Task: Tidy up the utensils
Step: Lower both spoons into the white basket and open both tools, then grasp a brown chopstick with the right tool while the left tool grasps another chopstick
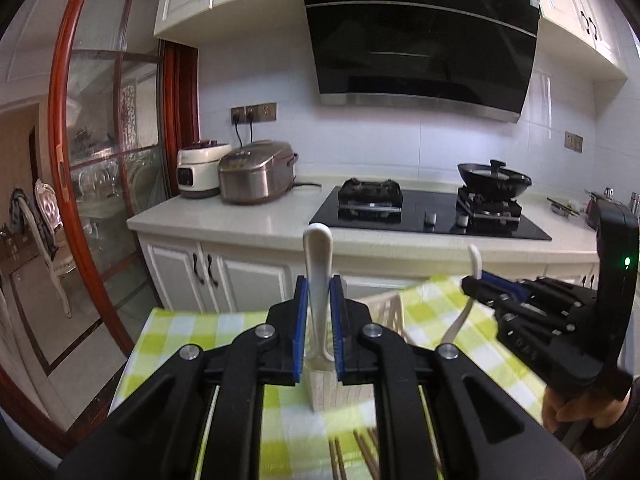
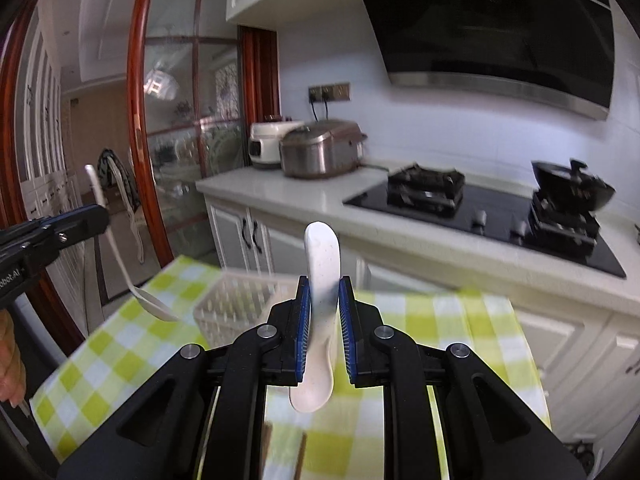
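Note:
My left gripper (image 1: 319, 292) is shut on a white plastic spoon (image 1: 318, 256), handle pointing up, held above the green-checked table (image 1: 180, 336). It also shows at the left of the right wrist view (image 2: 94, 216), with that spoon (image 2: 120, 256) hanging bowl-down. My right gripper (image 2: 324, 292) is shut on a second white spoon (image 2: 322, 264), also held upright; it shows at the right of the left wrist view (image 1: 476, 280). A white slotted basket (image 2: 236, 304) stands on the table ahead. Brown chopsticks (image 1: 360, 452) lie on the cloth below my left gripper.
A pale wooden box (image 1: 336, 390) stands under my left gripper. Beyond the table is a kitchen counter (image 1: 240, 220) with two rice cookers (image 1: 256, 172), a black hob (image 1: 428, 212) and a wok (image 1: 494, 178). A red-framed glass door (image 1: 104, 160) stands to the left.

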Motion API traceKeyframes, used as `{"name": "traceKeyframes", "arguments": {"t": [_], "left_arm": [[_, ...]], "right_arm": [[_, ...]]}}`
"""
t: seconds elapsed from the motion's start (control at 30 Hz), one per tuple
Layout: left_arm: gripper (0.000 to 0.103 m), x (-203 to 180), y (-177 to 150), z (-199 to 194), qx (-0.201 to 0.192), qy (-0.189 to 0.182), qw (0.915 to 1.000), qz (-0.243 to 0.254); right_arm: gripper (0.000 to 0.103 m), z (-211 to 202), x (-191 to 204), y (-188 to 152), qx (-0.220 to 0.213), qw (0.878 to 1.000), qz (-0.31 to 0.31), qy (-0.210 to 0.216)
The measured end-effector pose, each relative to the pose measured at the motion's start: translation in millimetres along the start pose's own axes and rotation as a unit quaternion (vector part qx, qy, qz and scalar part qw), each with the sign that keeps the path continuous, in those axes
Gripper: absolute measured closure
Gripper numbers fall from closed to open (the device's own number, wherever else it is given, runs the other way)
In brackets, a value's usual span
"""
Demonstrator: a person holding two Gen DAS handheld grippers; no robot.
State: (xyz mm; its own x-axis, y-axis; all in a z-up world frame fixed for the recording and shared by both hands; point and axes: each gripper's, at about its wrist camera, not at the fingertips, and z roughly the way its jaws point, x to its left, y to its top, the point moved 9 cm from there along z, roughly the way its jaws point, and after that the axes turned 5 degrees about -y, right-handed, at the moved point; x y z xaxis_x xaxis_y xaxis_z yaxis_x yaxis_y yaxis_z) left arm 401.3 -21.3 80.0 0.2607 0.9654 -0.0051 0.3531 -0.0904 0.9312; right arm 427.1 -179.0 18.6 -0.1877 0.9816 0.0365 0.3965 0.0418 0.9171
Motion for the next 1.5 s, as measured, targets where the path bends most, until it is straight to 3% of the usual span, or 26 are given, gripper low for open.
{"name": "traceKeyframes", "arguments": {"t": [0.23, 0.53, 0.83, 0.97, 1.27, 1.37, 1.5], "left_arm": [[0.092, 2, 10, 49, 0.004, -0.005, 1.0, -0.006], [0.092, 12, -48, 112, 0.053, -0.017, 0.9978, -0.034], [0.088, 24, -85, 135, 0.068, -0.007, 0.9966, -0.044], [0.069, 27, -84, 129, 0.06, 0.006, 0.9973, -0.041], [0.035, 37, -62, 66, 0.009, 0.044, 0.9977, -0.05], [0.031, 38, -72, 44, 0.01, 0.048, 0.9967, -0.064], [0.029, 33, -103, 28, 0.039, 0.039, 0.9956, -0.076]], "right_arm": [[0.086, 45, 7, 7, 0.002, 0.999, 0.024, 0.021], [0.086, 93, 18, -34, 0.042, 0.999, 0.012, 0.025], [0.085, 111, 24, -59, 0.072, 0.997, 0.005, 0.025], [0.075, 108, 25, -58, 0.069, 0.997, 0.001, 0.02], [0.075, 50, 9, -37, 0.031, 0.999, 0.015, 0.012], [0.075, 29, 7, -50, 0.035, 0.999, 0.015, 0.011], [0.075, 12, 4, -94, 0.074, 0.997, 0.024, 0.008]]}}
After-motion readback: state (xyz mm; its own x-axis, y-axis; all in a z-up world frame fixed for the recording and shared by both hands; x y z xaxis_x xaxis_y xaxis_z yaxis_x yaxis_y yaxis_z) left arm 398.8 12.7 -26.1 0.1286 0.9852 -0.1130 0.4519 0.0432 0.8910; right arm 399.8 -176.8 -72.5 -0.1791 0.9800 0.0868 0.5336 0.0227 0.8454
